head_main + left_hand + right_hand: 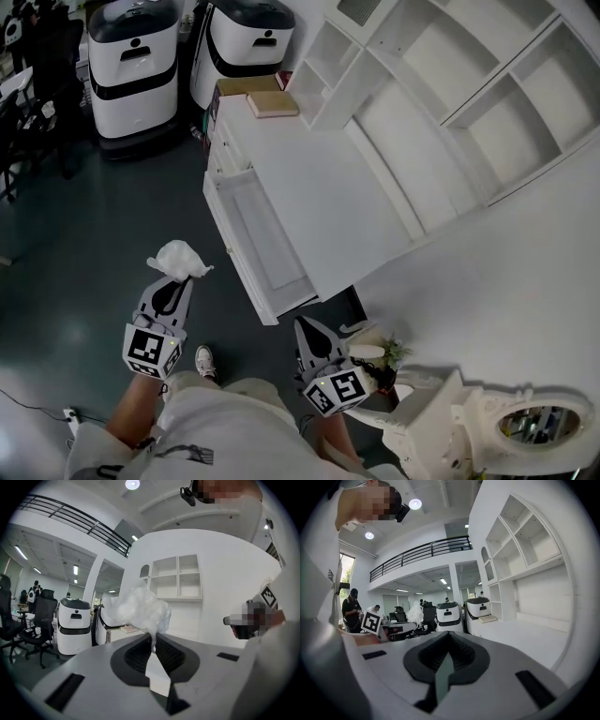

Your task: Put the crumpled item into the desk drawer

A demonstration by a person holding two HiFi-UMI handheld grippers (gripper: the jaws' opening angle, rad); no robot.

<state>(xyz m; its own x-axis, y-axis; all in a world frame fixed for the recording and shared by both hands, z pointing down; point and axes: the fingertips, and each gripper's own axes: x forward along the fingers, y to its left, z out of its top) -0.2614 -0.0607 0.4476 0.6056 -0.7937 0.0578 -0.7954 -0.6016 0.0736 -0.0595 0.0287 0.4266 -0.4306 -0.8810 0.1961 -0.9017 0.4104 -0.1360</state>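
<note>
A white crumpled wad of paper (178,259) sticks out of the tip of my left gripper (174,279), whose jaws are shut on it; in the left gripper view the wad (138,611) fills the space just above the jaws. It hangs over the dark floor, to the left of the open white desk drawer (258,242), which is pulled out of the desk (309,178) and looks empty. My right gripper (306,327) is shut with nothing in it, near the drawer's front corner.
Two white floor robots (133,66) stand at the far end of the desk. A tan box (272,103) lies on the desktop's far end. White shelving (469,103) rises along the desk's right side. A white ornate chair (487,422) is at lower right.
</note>
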